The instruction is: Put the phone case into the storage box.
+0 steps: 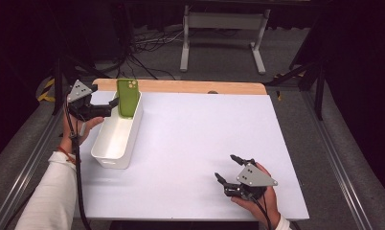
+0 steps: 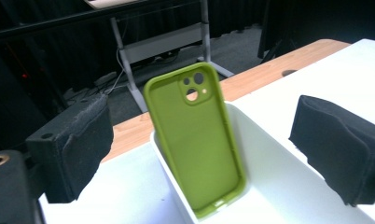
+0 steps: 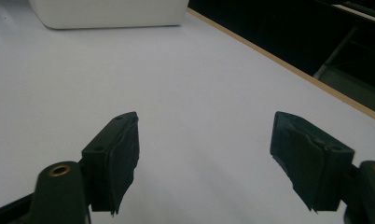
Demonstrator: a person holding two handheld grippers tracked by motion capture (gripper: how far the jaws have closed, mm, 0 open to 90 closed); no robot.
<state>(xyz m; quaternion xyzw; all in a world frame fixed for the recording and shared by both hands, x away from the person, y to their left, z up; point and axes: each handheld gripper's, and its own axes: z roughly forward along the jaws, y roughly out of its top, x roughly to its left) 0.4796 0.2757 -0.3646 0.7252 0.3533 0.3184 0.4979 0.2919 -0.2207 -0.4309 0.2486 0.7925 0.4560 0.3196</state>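
The left gripper [image 2: 202, 154] has its jaws spread wide, gripping nothing; straight ahead of it a green phone case [image 2: 195, 140] stands upright, leaning in the end of a white bin [image 1: 115, 139]. The right gripper [image 3: 206, 158] rests wide open, empty, on the table [image 1: 195, 139].

The high view looks forward and down from above the person's side, taking in the whole table [image 1: 195, 143] from well back. The left gripper view rides low on the left claw [image 2: 202, 154], facing close onto the green phone case [image 2: 195, 140] standing in the white bin [image 2: 269, 154] ahead of it. The right gripper view skims the table beyond the right claw [image 3: 204, 158], sharing that bin [image 3: 106, 14] far ahead.
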